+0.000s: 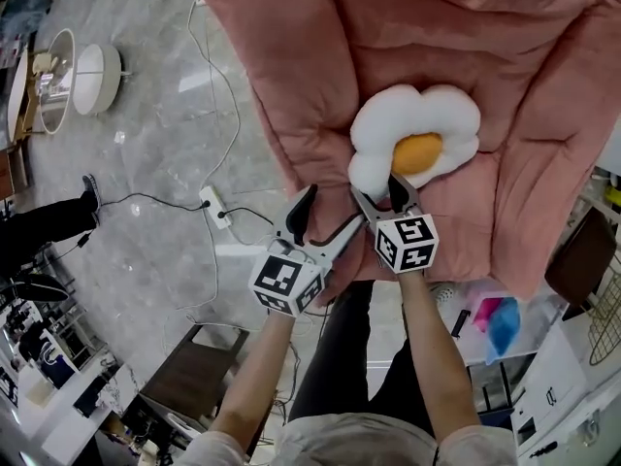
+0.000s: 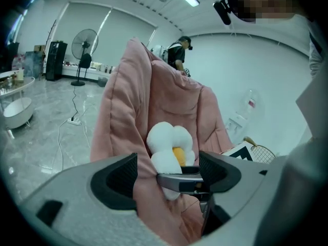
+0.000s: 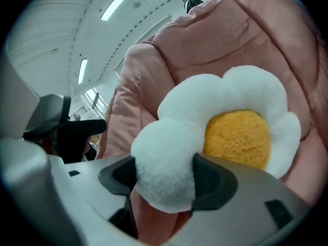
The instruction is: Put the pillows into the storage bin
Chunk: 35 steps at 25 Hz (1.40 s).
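A flower-shaped pillow (image 1: 412,142) with white petals and a yellow centre lies on a big pink cushion chair (image 1: 320,56). My right gripper (image 1: 376,187) is shut on its lower left petal. In the right gripper view the petal (image 3: 166,173) bulges between both pads of the right gripper (image 3: 164,181). My left gripper (image 1: 335,207) stands open beside it at the chair's front edge. In the left gripper view a fold of the pink chair (image 2: 148,199) lies between the wide jaws of the left gripper (image 2: 166,176), and the pillow (image 2: 169,147) sits just beyond.
A power strip (image 1: 215,205) and cables lie on the grey marble floor left of the chair. Round white tables (image 1: 97,66) stand at the far left. Shelves with blue items (image 1: 503,323) are at the lower right. A standing fan (image 2: 84,40) and a person (image 2: 177,53) are behind.
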### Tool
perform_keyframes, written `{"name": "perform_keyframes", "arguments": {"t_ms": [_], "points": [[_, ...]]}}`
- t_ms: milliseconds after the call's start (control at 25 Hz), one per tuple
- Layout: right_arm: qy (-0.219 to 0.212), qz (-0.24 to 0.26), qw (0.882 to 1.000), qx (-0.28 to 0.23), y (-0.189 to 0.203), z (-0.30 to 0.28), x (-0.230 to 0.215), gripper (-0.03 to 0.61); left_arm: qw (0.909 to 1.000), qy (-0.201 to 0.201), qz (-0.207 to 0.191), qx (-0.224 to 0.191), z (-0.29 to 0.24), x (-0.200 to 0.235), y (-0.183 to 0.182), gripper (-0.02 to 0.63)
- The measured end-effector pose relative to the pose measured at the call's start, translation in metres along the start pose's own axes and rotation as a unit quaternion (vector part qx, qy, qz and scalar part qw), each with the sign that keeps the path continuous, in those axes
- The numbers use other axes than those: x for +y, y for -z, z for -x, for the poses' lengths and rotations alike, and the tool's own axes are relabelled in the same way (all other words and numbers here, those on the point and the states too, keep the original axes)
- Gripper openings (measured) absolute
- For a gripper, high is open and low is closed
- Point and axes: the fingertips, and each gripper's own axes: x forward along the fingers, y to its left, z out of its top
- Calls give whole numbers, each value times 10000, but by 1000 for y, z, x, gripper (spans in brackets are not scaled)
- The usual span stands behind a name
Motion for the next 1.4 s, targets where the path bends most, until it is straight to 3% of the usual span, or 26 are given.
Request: {"name": "perform_keyframes", "arguments": {"t_ms": [240,440,520,680,760,1000,1160,1400], "points": [[-567,-186,9978,-299,-3,35,-3,273,9997,215,-93,57,-12,-29,3,380],[-517,106,9973,-509,6,80,-4,230,9985,460,-152,241,-29,-49,5,380],[-423,235,9971,-589,8,97,0,224,9974,647,183,265,-38,-54,5,380],[-215,433,9957,-796,10,130,2,213,9836,1048,1459,153,-57,-65,-2,380],[-170,522,9950,-829,16,146,-1,210,9813,1132,1545,167,-66,-77,-3,380],[-145,529,9940,-949,33,176,3,202,9848,1376,929,513,-82,-121,4,380],[-18,378,9929,-1125,42,200,2,198,9872,1463,136,623,-78,-155,11,270],[232,410,9881,-1464,42,247,-19,187,9798,1533,-1243,330,-73,-236,5,198]]}}
